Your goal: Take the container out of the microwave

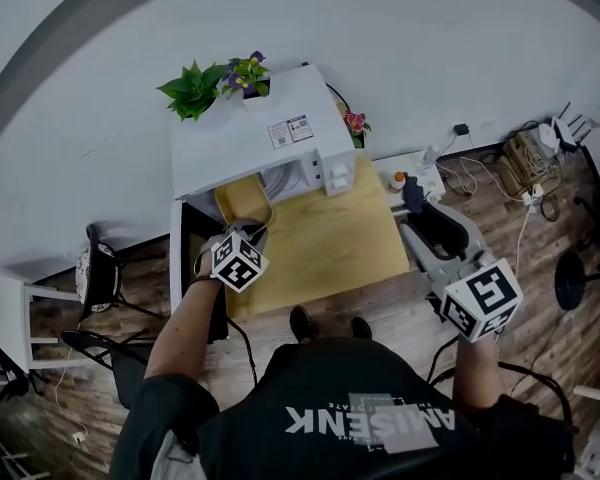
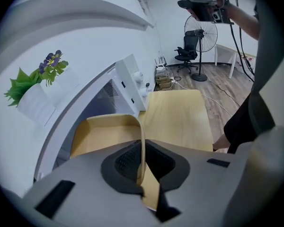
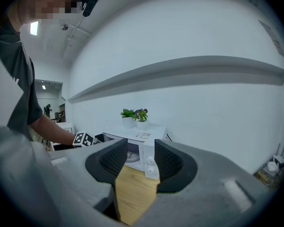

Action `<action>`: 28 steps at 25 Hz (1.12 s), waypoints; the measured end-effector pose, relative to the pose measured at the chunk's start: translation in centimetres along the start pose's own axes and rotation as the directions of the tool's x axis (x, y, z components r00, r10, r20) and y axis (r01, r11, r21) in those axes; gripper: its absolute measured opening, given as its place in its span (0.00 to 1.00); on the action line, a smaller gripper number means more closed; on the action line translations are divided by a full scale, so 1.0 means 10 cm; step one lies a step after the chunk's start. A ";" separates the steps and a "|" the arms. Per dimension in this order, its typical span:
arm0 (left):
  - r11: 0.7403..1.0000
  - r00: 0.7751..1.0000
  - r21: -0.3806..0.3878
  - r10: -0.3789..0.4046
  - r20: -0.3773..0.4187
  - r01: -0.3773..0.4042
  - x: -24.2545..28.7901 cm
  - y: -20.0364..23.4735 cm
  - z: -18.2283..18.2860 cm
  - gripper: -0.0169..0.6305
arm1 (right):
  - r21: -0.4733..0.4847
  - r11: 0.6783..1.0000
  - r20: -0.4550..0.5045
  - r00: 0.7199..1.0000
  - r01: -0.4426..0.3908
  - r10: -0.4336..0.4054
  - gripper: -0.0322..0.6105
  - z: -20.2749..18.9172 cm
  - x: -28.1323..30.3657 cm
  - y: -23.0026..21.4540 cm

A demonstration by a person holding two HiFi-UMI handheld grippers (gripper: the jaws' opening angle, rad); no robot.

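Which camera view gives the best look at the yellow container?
The left gripper view: the yellow container fills its middle, its wall pinched in the left tongs. The head view shows it small, at the open microwave. In the right gripper view I cannot find it.

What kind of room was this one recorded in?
Probably an office or lab corner, not a kitchen: a microwave on a small wooden table against a bare wall, an office chair and pedestal fan nearby, loose cables on the floor.

Wooden table [image 1: 345,240] bears 1 microwave [image 1: 250,133] (door open).
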State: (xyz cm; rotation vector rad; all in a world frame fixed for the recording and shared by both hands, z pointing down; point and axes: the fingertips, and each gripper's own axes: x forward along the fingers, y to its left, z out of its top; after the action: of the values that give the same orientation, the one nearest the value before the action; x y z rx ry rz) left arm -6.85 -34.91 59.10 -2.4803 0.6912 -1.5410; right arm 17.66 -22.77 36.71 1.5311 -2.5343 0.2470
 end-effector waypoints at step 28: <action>0.957 0.991 -0.278 0.112 0.073 -0.087 -1.65 -1.00 0.53 0.05 | -0.051 0.911 0.118 0.904 -0.408 0.411 0.25 0.31 0.29 0.41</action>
State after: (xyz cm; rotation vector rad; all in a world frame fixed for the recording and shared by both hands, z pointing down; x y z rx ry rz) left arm -5.22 -19.27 46.71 -2.6390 1.0622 -1.3723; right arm 12.50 -24.07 34.18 1.0142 -2.9295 0.1727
